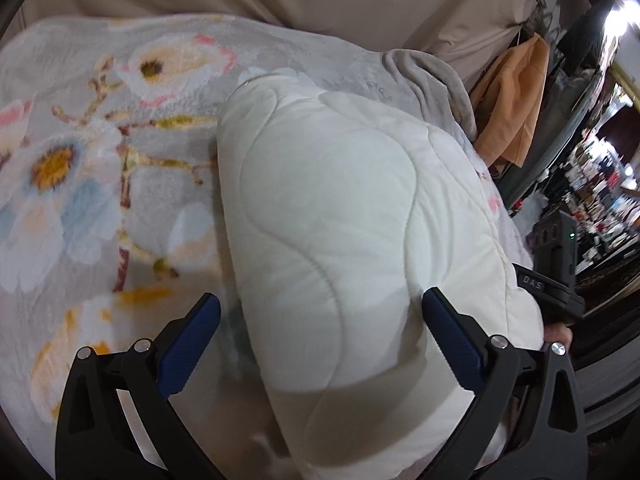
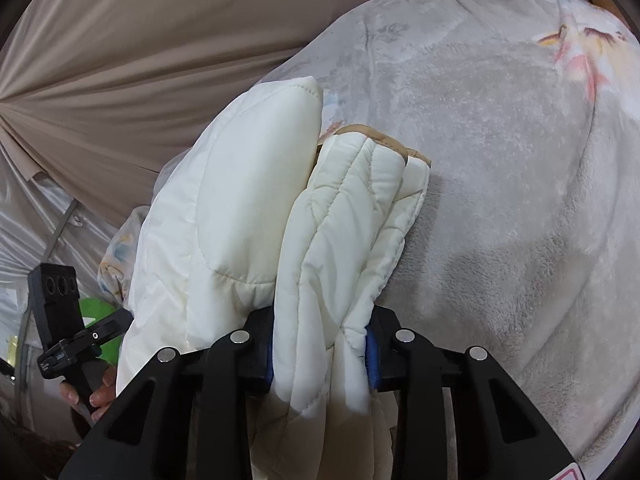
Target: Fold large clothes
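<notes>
A white quilted padded garment (image 1: pixel 332 216) lies folded in a thick bundle on a grey floral blanket (image 1: pixel 80 160). My left gripper (image 1: pixel 320 312) is open, its blue-padded fingers (image 1: pixel 192 344) spread either side of the bundle's near end, hovering over it. In the right wrist view my right gripper (image 2: pixel 320 356) is shut on a bunched layer of the same garment (image 2: pixel 344 240), whose tan-trimmed edge (image 2: pixel 384 136) points away. The rest of the garment (image 2: pixel 224 216) bulges to the left. The right gripper's body shows in the left wrist view (image 1: pixel 556 280), the left one's in the right wrist view (image 2: pixel 64 312).
The blanket (image 2: pixel 500 160) covers a bed. A beige curtain (image 2: pixel 120 60) hangs behind it. An orange cloth (image 1: pixel 512 96) hangs at the bed's right side, with cluttered shelves (image 1: pixel 600 192) beyond. A green object (image 2: pixel 96 308) sits low left.
</notes>
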Demonstrator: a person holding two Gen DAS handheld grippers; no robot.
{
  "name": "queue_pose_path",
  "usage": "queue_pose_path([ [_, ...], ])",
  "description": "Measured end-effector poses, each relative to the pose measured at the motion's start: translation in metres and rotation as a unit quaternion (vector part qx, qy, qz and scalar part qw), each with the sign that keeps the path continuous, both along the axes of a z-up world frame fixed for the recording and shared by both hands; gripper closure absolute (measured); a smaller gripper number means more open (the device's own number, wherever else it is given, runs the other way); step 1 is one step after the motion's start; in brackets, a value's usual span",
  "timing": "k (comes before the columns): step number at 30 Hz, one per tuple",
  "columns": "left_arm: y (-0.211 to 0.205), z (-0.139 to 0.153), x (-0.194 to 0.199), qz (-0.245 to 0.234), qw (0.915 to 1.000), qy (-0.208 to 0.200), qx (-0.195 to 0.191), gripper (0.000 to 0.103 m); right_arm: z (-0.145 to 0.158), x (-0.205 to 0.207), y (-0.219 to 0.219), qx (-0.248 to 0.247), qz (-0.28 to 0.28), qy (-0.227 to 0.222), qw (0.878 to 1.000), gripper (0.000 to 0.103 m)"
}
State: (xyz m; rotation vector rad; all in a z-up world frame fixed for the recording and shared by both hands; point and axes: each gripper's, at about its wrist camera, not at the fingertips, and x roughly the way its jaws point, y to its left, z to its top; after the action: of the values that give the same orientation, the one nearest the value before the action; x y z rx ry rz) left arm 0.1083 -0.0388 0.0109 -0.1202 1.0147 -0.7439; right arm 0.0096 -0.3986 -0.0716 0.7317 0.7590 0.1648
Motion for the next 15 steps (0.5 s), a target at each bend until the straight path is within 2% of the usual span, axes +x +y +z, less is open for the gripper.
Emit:
queue_pose_path([
  [3, 0.002, -0.017, 0.012, -0.01, 0.9977, 0.055, -0.039, 0.005, -0.003, 0.002, -0.003, 0.011, 0.002, 0.0, 1.0, 0.067],
  [6, -0.004, -0.04, 0.026, -0.031, 0.9884, 0.118, -0.091, 0.005, -0.008, 0.0, -0.004, 0.031, 0.0, 0.001, 1.0, 0.061],
  [7, -0.007, -0.043, 0.026, -0.03, 0.9872, 0.124, -0.096, 0.005, -0.009, 0.001, -0.004, 0.038, 0.0, 0.002, 0.999, 0.06],
  [10, -0.016, -0.034, 0.019, -0.039, 0.9899, 0.105, -0.087, 0.005, -0.007, 0.0, -0.003, 0.038, -0.003, -0.001, 0.999, 0.063],
  [12, -0.026, -0.018, 0.007, -0.049, 0.9948, 0.063, -0.062, 0.011, 0.002, -0.004, 0.001, 0.025, -0.009, -0.012, 1.0, 0.076],
  [14, -0.033, 0.001, -0.002, -0.059, 0.9971, 0.02, -0.044, 0.023, 0.016, -0.008, 0.005, 0.001, -0.021, -0.025, 0.999, 0.08],
  [15, -0.035, 0.011, -0.006, -0.062, 0.9973, 0.001, -0.039, 0.026, 0.023, -0.012, 0.007, -0.004, -0.027, -0.036, 0.999, 0.082],
])
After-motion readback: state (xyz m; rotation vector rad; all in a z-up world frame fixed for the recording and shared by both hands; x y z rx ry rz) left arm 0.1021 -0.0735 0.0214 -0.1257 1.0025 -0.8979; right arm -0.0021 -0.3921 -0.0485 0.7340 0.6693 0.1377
